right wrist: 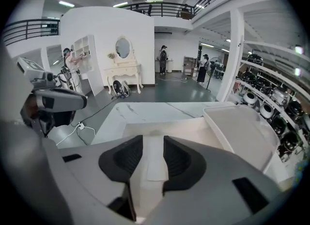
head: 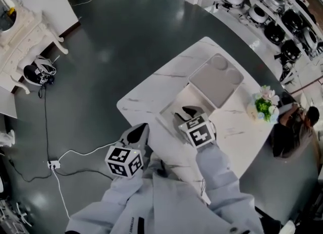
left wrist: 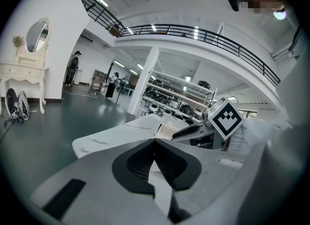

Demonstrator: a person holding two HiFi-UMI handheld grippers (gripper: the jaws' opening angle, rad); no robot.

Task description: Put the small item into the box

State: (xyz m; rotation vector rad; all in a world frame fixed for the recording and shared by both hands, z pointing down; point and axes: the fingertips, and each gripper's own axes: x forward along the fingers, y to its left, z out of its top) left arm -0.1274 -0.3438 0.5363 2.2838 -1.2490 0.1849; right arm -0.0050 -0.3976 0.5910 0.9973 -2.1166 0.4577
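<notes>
Holds the right gripper over the open box in the middle of the white worktop. Has its jaws apart, pressing on nothing. Shows only a pale strip in the gap between them; cannot tell if that is the small item or the floor of the box, so cannot tell where the small item is. Has the box lid open on the far right side of the box, touching it. Holds the left gripper at the near left, by the edge of the worktop, jaws clenched tip to tip with nothing in them. Has a bunch of flowers at the right end of the worktop, well apart from the box.
</notes>
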